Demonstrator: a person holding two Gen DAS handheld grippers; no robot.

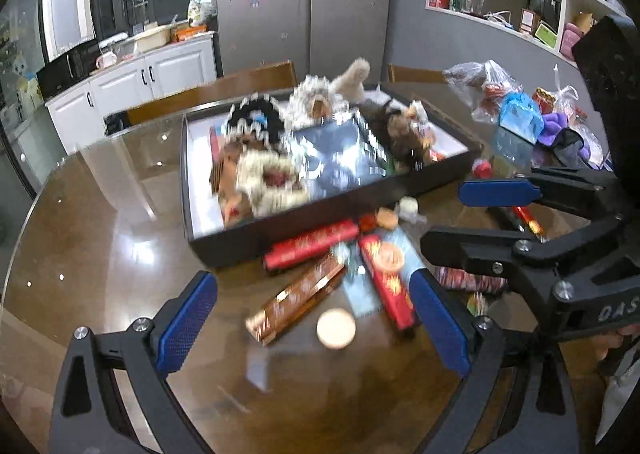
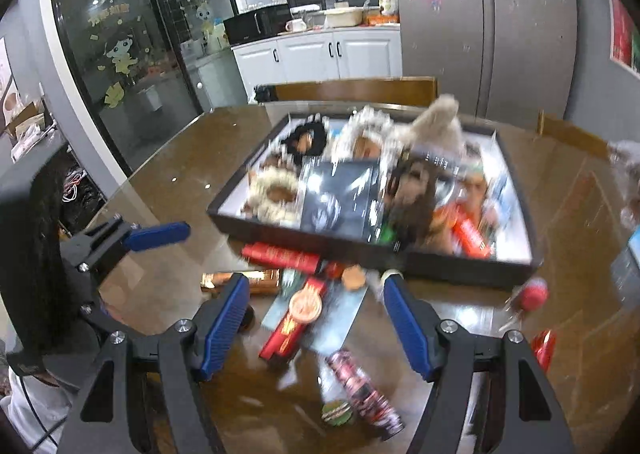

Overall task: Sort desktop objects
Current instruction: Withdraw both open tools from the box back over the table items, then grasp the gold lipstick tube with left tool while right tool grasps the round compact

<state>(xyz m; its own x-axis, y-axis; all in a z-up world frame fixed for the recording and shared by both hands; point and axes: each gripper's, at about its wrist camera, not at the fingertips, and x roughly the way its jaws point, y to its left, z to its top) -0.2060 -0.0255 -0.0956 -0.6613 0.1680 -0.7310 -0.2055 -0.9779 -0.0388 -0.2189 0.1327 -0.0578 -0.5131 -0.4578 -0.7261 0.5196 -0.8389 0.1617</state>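
Note:
A black tray (image 1: 240, 240) (image 2: 280, 228) full of fluffy scrunchies, a dark booklet and plush toys sits mid-table. In front of it lies a pile of red and bronze wrapped bars (image 1: 312, 244) (image 2: 288, 328), round tokens (image 1: 336, 328) and a patterned tube (image 2: 364, 394). My left gripper (image 1: 316, 318) is open and empty, hovering over the bronze bar (image 1: 296, 298). My right gripper (image 2: 316, 330) is open and empty above the red bar; it also shows in the left wrist view (image 1: 444, 217).
Plastic bags, a blue box (image 1: 518, 119) and purple cloth crowd the table's right side. A red ball (image 2: 534, 294) lies by the tray's corner. Wooden chairs (image 2: 352, 89) stand behind the glossy brown table (image 1: 100, 238). Bare table lies to the left.

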